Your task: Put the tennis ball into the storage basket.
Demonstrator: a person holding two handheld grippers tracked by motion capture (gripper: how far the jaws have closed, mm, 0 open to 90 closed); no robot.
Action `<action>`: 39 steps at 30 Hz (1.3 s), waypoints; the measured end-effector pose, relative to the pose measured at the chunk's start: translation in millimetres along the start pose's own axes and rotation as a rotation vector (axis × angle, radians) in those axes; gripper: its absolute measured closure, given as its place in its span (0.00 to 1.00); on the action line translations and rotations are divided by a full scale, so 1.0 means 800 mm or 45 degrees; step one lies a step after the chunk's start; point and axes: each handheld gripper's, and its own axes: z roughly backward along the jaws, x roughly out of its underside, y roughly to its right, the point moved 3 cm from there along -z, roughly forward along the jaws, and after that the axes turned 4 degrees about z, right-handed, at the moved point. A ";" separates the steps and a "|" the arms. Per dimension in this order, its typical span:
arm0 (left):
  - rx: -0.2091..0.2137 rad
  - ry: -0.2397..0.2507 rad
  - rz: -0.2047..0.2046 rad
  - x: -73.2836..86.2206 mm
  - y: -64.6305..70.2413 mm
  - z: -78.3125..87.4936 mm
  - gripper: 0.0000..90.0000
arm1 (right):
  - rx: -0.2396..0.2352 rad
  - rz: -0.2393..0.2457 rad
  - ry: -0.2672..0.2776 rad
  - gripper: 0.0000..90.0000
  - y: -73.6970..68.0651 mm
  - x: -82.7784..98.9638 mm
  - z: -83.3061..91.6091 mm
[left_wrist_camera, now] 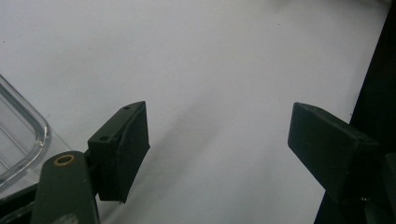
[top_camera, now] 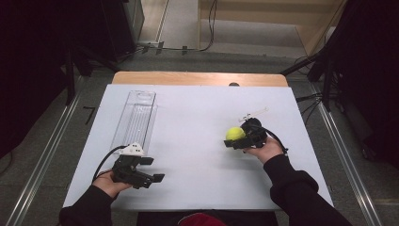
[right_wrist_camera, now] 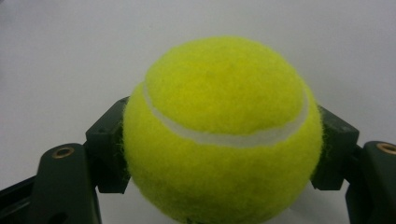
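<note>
Gripping a yellow tennis ball [right_wrist_camera: 223,133] from both sides, the right gripper [top_camera: 240,140] holds it over the right half of the white table [top_camera: 197,122], its jaws pressed on the felt. The left gripper [top_camera: 147,169] sits near the front left, jaws wide apart and empty, just beside a clear plastic tray [top_camera: 135,117].

Fuzzy yellow felt covers the tennis ball [right_wrist_camera: 223,135], with a smooth pale seam; matt black plastic pads [right_wrist_camera: 108,154] grip it. The table [top_camera: 197,117] looks smooth and matt white, the tray [top_camera: 134,117] clear glossy plastic.
</note>
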 end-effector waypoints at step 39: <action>-0.002 0.002 -0.001 0.000 0.000 0.000 0.24 | -0.107 0.092 -0.015 0.25 -0.044 -0.007 -0.011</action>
